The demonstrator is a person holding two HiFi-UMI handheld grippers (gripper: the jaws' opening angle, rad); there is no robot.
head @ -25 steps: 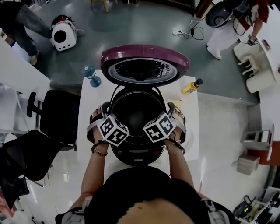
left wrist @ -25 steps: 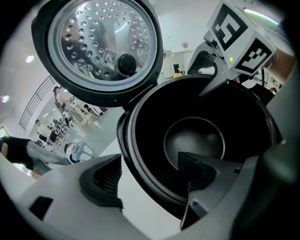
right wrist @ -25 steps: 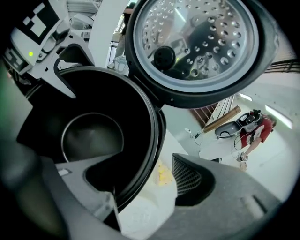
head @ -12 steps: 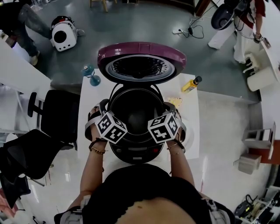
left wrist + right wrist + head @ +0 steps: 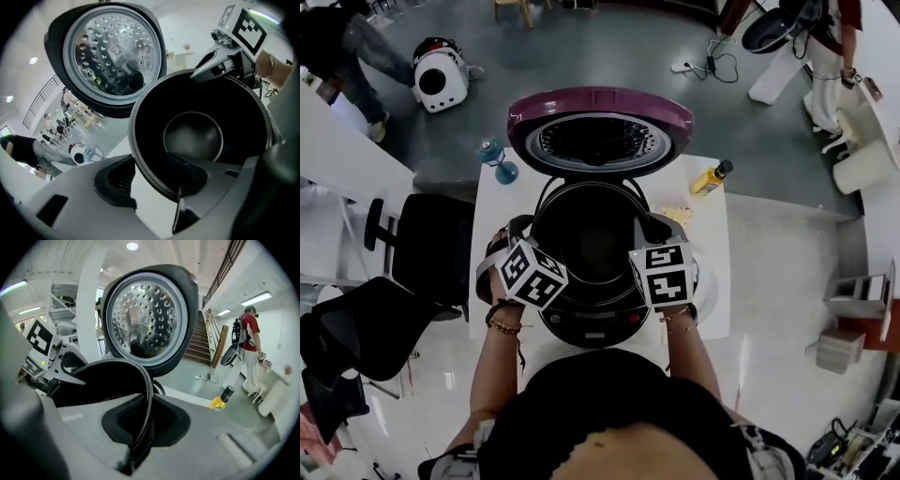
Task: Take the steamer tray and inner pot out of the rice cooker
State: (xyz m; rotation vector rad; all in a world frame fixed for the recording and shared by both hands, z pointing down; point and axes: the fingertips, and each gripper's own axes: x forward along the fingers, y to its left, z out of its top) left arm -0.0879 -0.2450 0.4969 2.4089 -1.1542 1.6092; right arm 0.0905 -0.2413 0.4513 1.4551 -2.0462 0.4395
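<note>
Over the open rice cooker (image 5: pixel 591 323), the step in hand is lifting out the inner pot (image 5: pixel 586 239). No steamer tray shows in any view, so I judge it is out already. The pot sits in the cooker's well, below the raised lid (image 5: pixel 600 141).

The right gripper (image 5: pixel 140 432), at the cooker's right side, is closing, and its jaws pinch the pot's rim, one inside the wall and one outside. The left gripper (image 5: pixel 152 180), at the cooker's left side, is closing too. The rim stands between its jaws, but a gap shows beside the outer one, so I read no firm hold there yet.

Both grippers point down and inward toward the cooker's middle, marker cubes up, wrists low at the cooker's front.

Next, I judge, the left must finish its pinch. Then both should rise evenly, straight up out of the cooker, keeping the pot level, and set it on the table (image 5: pixel 502 202) beside the cooker.
</note>
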